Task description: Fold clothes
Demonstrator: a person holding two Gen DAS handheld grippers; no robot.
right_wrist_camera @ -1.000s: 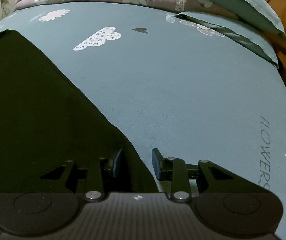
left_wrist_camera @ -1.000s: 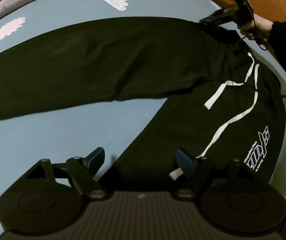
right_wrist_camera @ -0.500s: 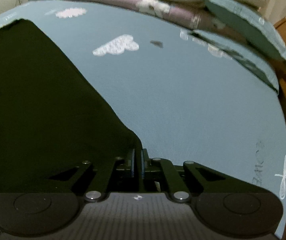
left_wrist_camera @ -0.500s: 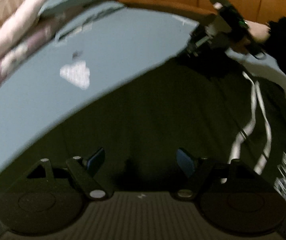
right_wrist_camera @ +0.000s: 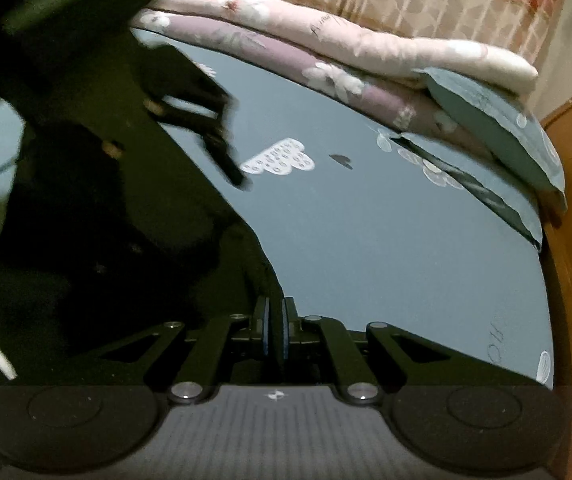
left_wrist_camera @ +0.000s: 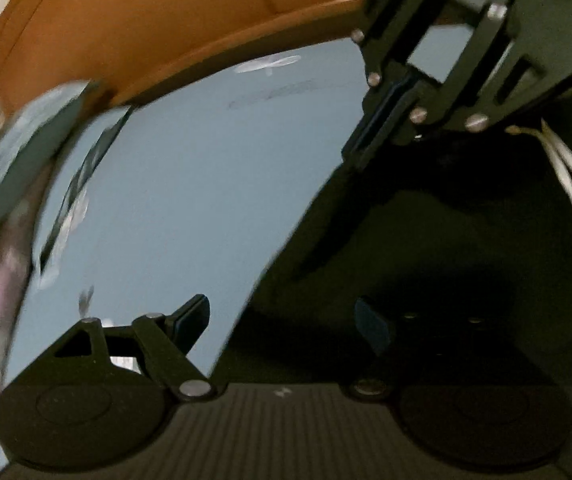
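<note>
Two tools over black pants on a bed

Right tool (right_wrist_camera: pixel 274 330) pinches the pants (right_wrist_camera: pixel 98 216) edge at 6 o'clock, tilted down. Left tool (left_wrist_camera: pixel 282 322) is wide apart, empty, above the blue bed (left_wrist_camera: pixel 206 184).

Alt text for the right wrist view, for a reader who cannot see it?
The right gripper is shut on an edge of the black pants, over a blue bedsheet. The left gripper blurs at upper left; folded quilts lie beyond.
</note>
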